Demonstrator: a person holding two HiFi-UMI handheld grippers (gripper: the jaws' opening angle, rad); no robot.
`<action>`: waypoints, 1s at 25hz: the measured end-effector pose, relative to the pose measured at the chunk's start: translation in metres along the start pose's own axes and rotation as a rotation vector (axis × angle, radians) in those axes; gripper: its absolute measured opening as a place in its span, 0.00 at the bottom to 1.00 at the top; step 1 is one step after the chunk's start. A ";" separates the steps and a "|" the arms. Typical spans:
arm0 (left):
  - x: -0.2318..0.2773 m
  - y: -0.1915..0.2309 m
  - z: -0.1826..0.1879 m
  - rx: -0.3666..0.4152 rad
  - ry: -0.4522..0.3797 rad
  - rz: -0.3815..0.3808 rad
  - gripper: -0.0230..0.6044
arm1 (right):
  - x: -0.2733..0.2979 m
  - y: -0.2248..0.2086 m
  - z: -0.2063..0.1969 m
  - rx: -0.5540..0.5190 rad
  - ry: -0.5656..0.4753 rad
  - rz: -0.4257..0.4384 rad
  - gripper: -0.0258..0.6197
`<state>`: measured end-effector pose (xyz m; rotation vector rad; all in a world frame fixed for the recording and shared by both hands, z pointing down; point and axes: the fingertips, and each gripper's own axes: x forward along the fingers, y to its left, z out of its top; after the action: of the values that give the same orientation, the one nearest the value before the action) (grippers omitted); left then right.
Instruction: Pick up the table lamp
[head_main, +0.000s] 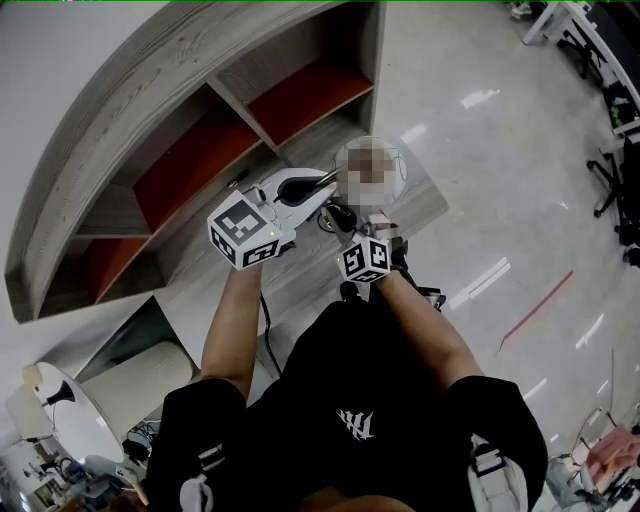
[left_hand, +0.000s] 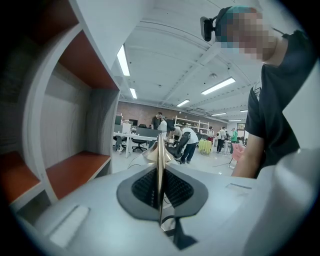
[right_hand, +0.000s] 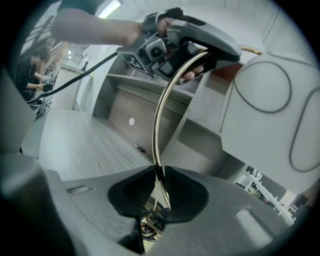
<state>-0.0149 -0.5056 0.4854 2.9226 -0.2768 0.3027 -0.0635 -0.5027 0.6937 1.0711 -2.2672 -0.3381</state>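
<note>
L tongs (left_hand: 160, 150) clamp table lamp stem (right_hand: 156, 120) at its upper bend, R tongs (right_hand: 159, 172) clamp it lower down, stem arcing up from R to L.

1. My left tool (left_hand: 160, 189) is pale grey with black ribbed pads (left_hand: 144, 187); my right tool (right_hand: 159, 192) is coloured the same.
2. The marker cube (head_main: 245, 232) on each tool is white with black square patterns.
3. The table lamp (right_hand: 161, 115) has a shiny gold stem.
4. The shelf (head_main: 150, 70) is grey wood grain with orange-red boards.
5. The floor (head_main: 480, 200) is pale glossy grey, with what looks like a thin red line.
6. My shirt (head_main: 380, 400) is black with a small white emblem.
</note>
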 end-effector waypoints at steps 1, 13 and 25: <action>0.001 -0.001 0.000 0.001 0.001 -0.003 0.04 | 0.000 0.000 0.000 -0.001 0.000 0.001 0.13; 0.002 -0.005 0.014 -0.010 -0.028 0.000 0.04 | -0.012 -0.007 0.006 -0.017 -0.013 0.002 0.13; -0.005 0.001 0.066 0.032 -0.114 0.026 0.04 | -0.025 -0.044 0.038 -0.082 -0.045 -0.014 0.13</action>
<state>-0.0077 -0.5192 0.4214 2.9749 -0.3300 0.1450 -0.0471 -0.5127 0.6330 1.0480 -2.2658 -0.4609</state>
